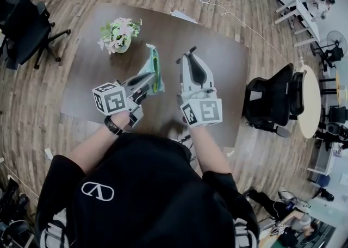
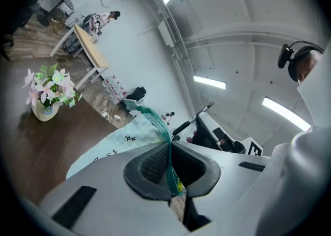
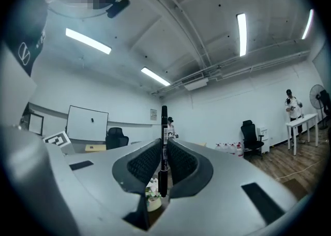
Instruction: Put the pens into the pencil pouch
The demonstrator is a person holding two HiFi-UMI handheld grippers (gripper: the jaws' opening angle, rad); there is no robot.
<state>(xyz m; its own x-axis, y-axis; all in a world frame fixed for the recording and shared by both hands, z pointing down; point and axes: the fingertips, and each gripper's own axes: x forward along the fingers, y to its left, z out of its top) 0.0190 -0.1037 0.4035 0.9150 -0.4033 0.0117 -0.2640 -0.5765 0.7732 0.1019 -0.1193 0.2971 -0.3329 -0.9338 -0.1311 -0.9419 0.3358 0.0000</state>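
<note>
At the left of the dark brown surface [image 1: 225,59] stands a small vase of pink and white flowers [image 1: 118,35], well apart from the work.

Next along, the left gripper [image 1: 154,82] is pinched almost flat on the green mesh edge [image 2: 155,122] of the pencil pouch [image 1: 153,63]. It holds the pouch up by that edge, and the pale blue cloth body with its small printed stars trails down ahead of the jaws. I cannot tell whether the lower end rests on the surface. The pouch looks light and limp (cloth and netting, nothing stiff in it), so I judge it will sag and fold shut wherever it is not held. The rim of the mouth, as here, seems the sensible place to take it. A single pinch leaves the opening slack, though, and no view shows how far it gapes.

Just to the right, the right gripper [image 1: 186,62] is closed narrowly on a slim black pen [image 3: 164,126], clamped at its lower middle. The long end stands out past the jaw tips and a short end sits behind the pads. The pen should be light, rigid and smooth-barrelled (apt to pivot or slide if nudged sideways against the mesh). A mid-barrel hold with the leading end free suits feeding it end-first into the mouth. The two grippers are near each other, but the pen and pouch are apart.

Farther right, a black office chair [image 1: 272,100] stands beside the surface.
</note>
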